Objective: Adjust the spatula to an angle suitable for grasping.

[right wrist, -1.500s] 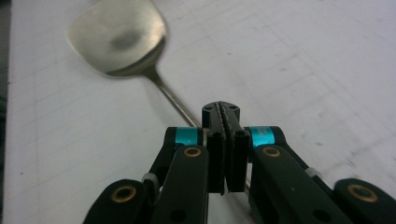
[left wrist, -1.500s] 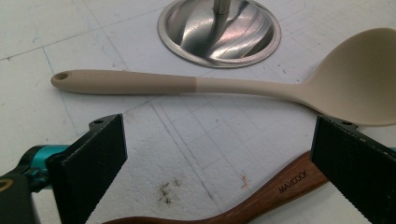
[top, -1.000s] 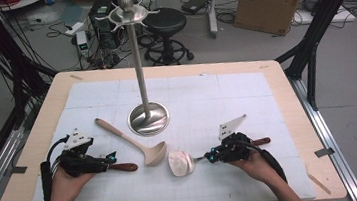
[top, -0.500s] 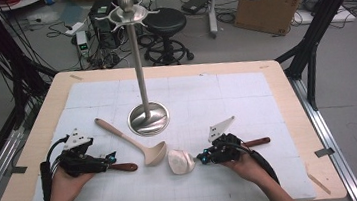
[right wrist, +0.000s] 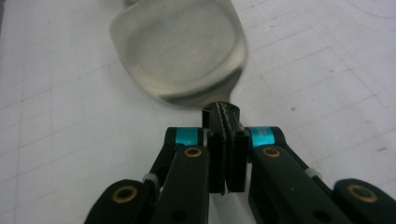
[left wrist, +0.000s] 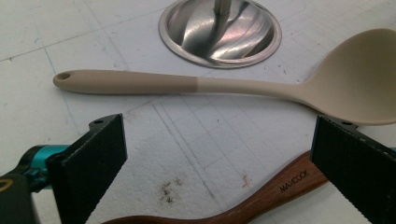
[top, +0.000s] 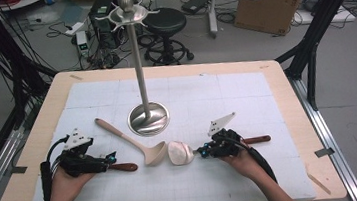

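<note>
The right tool has its jaws pressed together, their tips at the neck of the pale flat-headed spatula with a dark wooden handle; whether they pinch it cannot be told. The spatula lies on the white gridded bench, in front of the round steel base of the tall metal stand, with its handle running out behind the right hand. The left tool stands wide open, holding nothing, a brown wooden handle on the bench between its jaws. A beige silicone ladle lies between that tool and the stand's base.
</note>
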A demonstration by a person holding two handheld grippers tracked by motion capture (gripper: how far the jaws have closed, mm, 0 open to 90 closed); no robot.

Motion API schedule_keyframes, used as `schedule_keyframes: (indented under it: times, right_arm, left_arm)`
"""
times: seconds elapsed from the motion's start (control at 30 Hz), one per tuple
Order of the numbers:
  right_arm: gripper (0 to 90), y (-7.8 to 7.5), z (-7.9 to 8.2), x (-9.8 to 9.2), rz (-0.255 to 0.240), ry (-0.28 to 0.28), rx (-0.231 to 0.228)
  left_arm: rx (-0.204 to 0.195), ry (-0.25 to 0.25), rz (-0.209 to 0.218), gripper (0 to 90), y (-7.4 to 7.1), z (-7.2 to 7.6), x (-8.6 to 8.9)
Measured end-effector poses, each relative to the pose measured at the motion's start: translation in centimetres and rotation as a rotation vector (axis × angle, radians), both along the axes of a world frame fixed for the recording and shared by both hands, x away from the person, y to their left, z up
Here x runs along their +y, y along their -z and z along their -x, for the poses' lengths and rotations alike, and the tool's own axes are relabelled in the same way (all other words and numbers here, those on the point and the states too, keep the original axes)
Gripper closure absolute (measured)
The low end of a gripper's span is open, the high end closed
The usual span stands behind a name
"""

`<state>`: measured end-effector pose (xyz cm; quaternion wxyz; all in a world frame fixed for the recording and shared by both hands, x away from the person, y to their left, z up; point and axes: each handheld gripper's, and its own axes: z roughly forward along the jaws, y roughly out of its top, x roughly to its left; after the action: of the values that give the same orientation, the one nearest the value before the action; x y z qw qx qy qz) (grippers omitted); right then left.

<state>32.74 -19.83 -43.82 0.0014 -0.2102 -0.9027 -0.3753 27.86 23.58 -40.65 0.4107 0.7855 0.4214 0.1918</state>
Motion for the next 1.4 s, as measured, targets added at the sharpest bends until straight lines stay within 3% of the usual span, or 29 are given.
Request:
schedule_keyframes:
  times: [0.43,0.73,0.87,1.13,1.4]
  right_arm:
    - [89.5,0.1,-2.0,0.1,-0.019,0.083,-0.017]
    - [89.6,0.1,-3.3,0.0,-0.036,0.114,-0.013]
    - [89.5,-0.1,-3.2,-0.2,-0.046,0.117,-0.012]
    - [89.6,-1.5,-3.3,-3.0,-0.075,0.185,-0.032]
    - [89.5,-1.2,-3.5,-5.9,-0.023,0.251,-0.015]
  left_arm:
    - [-0.003,-0.001,0.001,4.5,0.0,0.0,0.0]
    - [-0.002,-0.001,0.003,4.5,0.0,0.0,0.1]
    - [-0.003,0.0,-0.003,4.5,0.0,0.0,0.1]
    - [-0.003,-0.002,-0.002,4.5,0.0,0.1,0.2]
    - [-0.003,0.001,-0.005,4.5,0.0,0.1,0.0]
